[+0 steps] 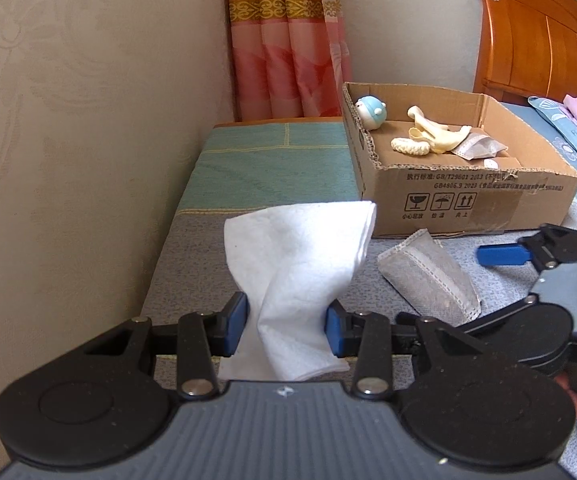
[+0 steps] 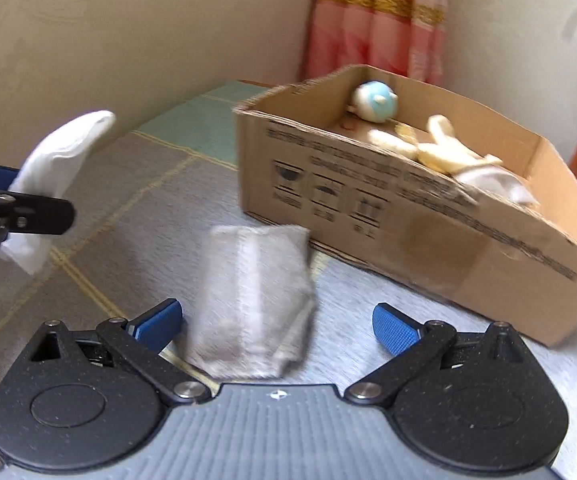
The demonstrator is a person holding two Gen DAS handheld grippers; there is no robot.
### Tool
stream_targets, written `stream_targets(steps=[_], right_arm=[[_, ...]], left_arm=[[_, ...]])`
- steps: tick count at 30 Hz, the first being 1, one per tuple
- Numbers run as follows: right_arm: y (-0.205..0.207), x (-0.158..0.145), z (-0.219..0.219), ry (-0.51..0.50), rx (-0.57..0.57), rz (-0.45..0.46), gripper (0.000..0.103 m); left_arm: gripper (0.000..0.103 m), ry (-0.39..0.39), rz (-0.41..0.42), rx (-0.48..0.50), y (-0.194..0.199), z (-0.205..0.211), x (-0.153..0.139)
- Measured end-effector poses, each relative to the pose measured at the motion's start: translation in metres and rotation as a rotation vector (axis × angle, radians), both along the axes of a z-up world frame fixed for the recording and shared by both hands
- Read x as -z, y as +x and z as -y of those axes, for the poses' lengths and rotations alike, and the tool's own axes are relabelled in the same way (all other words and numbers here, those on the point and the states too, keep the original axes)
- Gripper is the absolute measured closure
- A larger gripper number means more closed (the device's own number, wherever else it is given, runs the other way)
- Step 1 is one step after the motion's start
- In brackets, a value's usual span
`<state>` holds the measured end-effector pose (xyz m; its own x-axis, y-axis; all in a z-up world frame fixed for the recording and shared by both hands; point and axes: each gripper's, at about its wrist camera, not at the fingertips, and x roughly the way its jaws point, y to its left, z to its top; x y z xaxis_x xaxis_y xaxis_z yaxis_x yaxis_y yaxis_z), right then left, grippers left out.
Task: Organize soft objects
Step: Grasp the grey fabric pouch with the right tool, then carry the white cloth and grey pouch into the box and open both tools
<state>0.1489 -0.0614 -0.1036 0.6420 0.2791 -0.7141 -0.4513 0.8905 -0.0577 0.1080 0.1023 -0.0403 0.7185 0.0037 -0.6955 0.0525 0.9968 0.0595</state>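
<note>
Left gripper [image 1: 286,330]: jaws drawn in on a white cloth [image 1: 300,276], pinched at its waist between the blue pads [image 1: 236,326]. The cloth fans out ahead of the pads and a shorter tail hangs back toward the gripper body. The hold looks secure, but it is a bunched hold and the free corners are loose.

Right gripper [image 2: 278,322]: jaws spread wide and holding nothing. A grey pouch [image 2: 254,300] lies flat on the bed cover [image 2: 128,208] directly between and just ahead of its fingers [image 2: 394,330], apparently untouched by either. This view is motion-blurred, so whether a pad grazes the pouch cannot be told.

Ahead and to the right of both grippers stands the cardboard box [image 1: 468,196], open at the top. It already contains a blue-and-white plush toy [image 1: 370,112], a cream soft toy [image 1: 436,136] and a pale pouch [image 1: 478,146].

Judgement on the step in hand: the white cloth is due for the box. Carry it clear above the near wall so the fanned end does not snag the torn rim, and release only when the cloth is fully over the interior. The right gripper should settle over the pouch's middle before closing across its narrow width; a soft pouch will slump if caught by an edge.

Pose: the left gripper is held level and raised off the cover, pointing toward the far wall. The right gripper is low and tilted downward, to the right of the left.
</note>
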Motion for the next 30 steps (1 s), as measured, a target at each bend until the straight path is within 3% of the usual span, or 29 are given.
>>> stream_targets(steps=[6,18,30], right_arm=[[0.006,-0.001,-0.010,0.041,-0.036,0.009,0.017],[-0.001,-0.011,-0.007,0.026,-0.020,0.047,0.067],[-0.033,-0.039,0.019,0.002,-0.049,0.047,0.068]], left_arm=[[0.064,0.003,-0.004,-0.006,0.001,-0.001,0.001],[0.064,0.014,-0.007,0.007,0.001,0.002,0.001],[0.063,0.048,0.023,0.062,-0.015,0.021,-0.014]])
